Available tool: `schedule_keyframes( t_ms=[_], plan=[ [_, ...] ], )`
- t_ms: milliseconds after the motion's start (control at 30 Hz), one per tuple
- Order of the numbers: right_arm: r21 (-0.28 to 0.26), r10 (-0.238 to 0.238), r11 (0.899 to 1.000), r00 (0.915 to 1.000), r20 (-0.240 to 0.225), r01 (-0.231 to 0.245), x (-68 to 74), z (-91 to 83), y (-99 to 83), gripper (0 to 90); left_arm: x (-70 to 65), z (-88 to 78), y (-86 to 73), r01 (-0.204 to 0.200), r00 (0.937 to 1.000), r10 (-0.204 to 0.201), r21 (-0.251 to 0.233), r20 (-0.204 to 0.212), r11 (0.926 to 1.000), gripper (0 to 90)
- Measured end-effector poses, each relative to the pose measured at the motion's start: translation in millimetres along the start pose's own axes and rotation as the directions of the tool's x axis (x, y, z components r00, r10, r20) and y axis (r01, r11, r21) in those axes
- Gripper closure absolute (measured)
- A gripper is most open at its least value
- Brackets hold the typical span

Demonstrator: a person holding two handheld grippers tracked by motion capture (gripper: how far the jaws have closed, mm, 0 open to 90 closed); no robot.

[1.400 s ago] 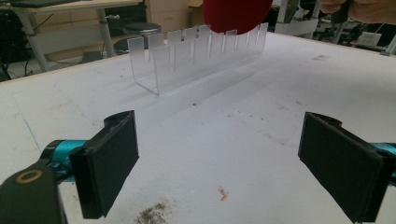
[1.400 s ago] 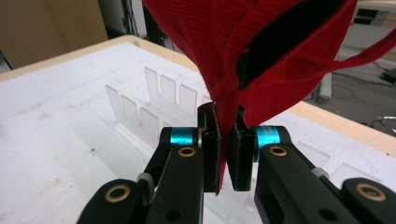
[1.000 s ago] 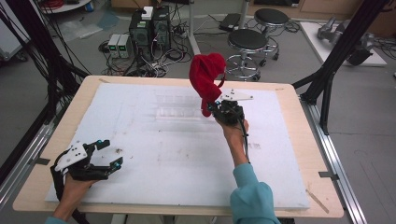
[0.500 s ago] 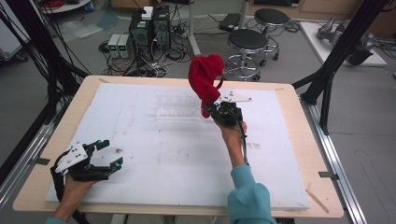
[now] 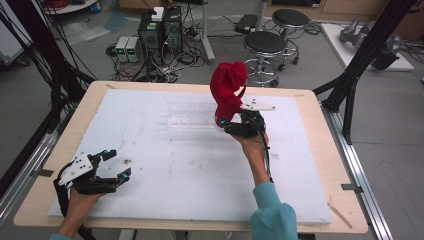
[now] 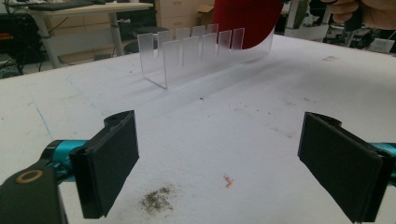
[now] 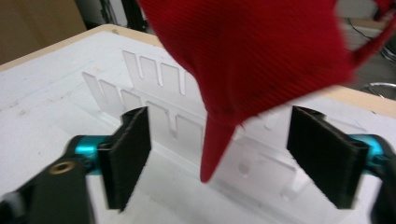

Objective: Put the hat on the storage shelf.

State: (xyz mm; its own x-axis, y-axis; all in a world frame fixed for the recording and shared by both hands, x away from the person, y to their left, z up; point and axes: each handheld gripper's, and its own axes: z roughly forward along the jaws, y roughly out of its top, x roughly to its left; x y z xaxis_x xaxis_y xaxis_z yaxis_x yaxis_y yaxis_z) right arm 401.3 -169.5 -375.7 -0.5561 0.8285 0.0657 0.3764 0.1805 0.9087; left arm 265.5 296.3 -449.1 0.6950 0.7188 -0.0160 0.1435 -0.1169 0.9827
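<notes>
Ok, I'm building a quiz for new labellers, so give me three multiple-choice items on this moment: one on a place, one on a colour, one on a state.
1. Where is the left gripper?
A. over the near left corner of the white board
B. at the clear rack
C. off the table

2. What colour is the cap?
A. blue
B. red
C. black

3. How do the right gripper's jaws stand?
A. shut on the cap's brim
B. shut on nothing
C. open, one on each side of the brim

Key: 1 A, the left gripper hangs over the white board far from the clear rack. 2 B, the cap is red. 3 C, the right gripper view shows gaps beside the brim.
</notes>
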Motion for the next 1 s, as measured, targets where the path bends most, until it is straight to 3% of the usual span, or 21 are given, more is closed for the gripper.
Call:
schedule_keyframes(
  t_ms=[100, 267, 433, 533, 567, 800, 1000],
  plan=[
    [-0.035, -0.003, 0.999, 0.9999, 0.012, 0.004, 0.5, -13.8, -2.6, 16.6, 0.1, -0.5, -0.3, 0.006, 1.0, -0.006, -0.006, -0.006, 1.0, 12.7],
    [-0.012, 0.006, 1.0, 0.9995, 0.03, -0.005, -1.1, -43.0, -11.9, 11.6, -0.1, -2.9, -1.3, 0.012, 0.9996, -0.013, -0.034, -0.025, 0.9993, 12.6],
    [-0.107, -0.019, 0.994, 0.9996, 0.02, 0.021, 5.0, -83.7, -8.6, 11.6, -1.1, -4.7, -2.1, 0.009, 0.9991, -0.011, -0.051, -0.042, 0.9986, 12.7],
    [-0.201, -0.067, 0.977, 0.9975, 0.022, 0.07, 12.2, -105.8, -15.4, 11.6, -2.0, -5.4, -2.4, 0.001, 0.9988, -0.004, -0.059, -0.05, 0.9983, 12.7],
    [-0.185, -0.072, 0.98, 0.9971, 0.025, 0.075, 13.6, -111.6, -18.1, 11.6, -2.4, -5.5, -2.6, 0.003, 0.9986, -0.007, -0.064, -0.053, 0.9979, 12.7],
    [-0.239, -0.075, 0.967, 0.996, 0.048, 0.084, 11.1, -151.2, -60.0, 11.6, -2.7, -8.3, -4.0, 0.004, 0.9981, -0.01, -0.094, -0.061, 0.9956, 12.8],
    [-0.322, -0.044, 0.945, 0.9977, 0.052, 0.059, 10.1, -166.5, -109.0, 11.6, -4.2, -9.4, -4.5, -0.012, 0.9968, 0.003, -0.103, -0.08, 0.9946, 12.8]
  ],
)
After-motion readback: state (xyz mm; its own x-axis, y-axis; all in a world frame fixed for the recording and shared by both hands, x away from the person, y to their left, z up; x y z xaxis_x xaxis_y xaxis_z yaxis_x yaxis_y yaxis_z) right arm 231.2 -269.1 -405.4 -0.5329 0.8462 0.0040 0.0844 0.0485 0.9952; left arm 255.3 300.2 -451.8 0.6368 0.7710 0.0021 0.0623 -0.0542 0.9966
